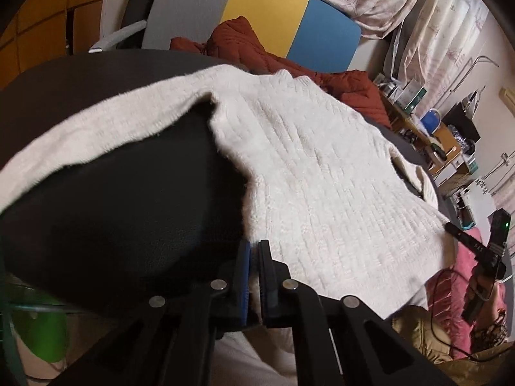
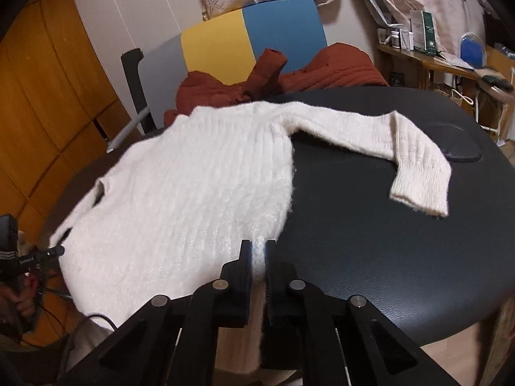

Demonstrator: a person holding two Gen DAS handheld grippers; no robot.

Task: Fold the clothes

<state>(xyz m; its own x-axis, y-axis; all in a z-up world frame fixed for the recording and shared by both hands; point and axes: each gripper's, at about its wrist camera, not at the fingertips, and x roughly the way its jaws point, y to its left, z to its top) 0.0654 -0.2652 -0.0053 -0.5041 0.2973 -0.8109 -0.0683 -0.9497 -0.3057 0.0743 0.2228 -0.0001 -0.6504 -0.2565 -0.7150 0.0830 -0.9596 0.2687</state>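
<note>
A cream ribbed knit sweater lies spread on a black padded table. My left gripper is shut on the sweater's hem corner at the near edge. In the right wrist view the sweater lies flat with one sleeve stretched out and bent toward me. My right gripper is shut on the other hem corner. The other gripper shows at the far right in the left wrist view and at the far left in the right wrist view.
A rust-red quilted garment is heaped at the table's far edge against a grey, yellow and blue chair back. A cluttered wooden shelf stands at right. A small dark pad lies on the table.
</note>
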